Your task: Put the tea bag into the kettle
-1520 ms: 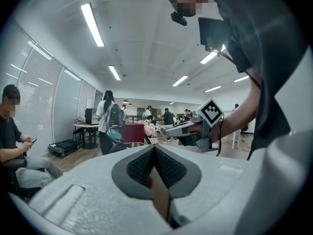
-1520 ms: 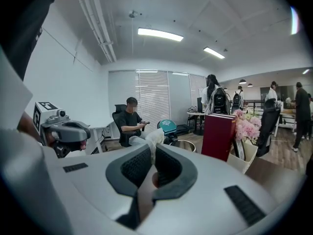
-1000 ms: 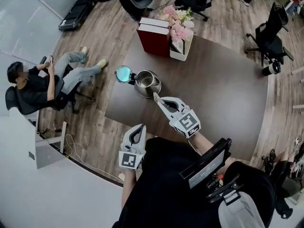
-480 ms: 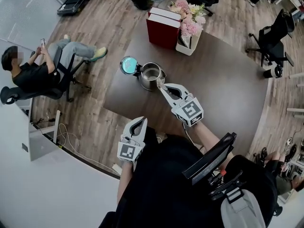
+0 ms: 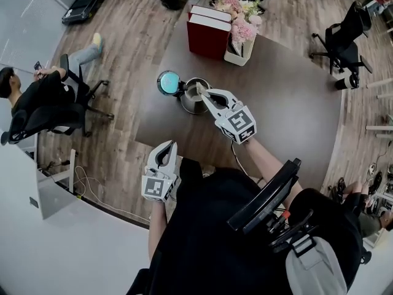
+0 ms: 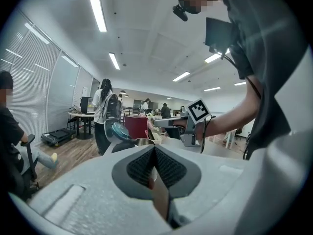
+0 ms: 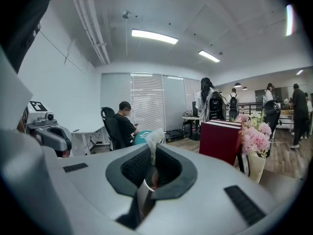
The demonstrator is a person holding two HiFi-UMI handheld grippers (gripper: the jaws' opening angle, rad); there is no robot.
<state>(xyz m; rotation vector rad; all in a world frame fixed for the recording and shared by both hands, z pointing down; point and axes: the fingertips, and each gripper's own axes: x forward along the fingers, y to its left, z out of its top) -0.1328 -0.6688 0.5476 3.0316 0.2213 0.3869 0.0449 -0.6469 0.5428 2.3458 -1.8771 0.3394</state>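
Right gripper view: tea bag (image 7: 154, 138) pinched between the pressed-together jaws of right gripper (image 7: 152, 149), poking up past the tips. From the head view, hanging at those tips over the open kettle (image 5: 194, 101), lid (image 5: 167, 82) tipped up to its left. Left gripper (image 5: 164, 150) well back, off the table (image 5: 288, 115) edge, jaws together, empty.

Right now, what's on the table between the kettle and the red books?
Nothing. In the head view, the stretch of brown table between the kettle and the red books is bare.
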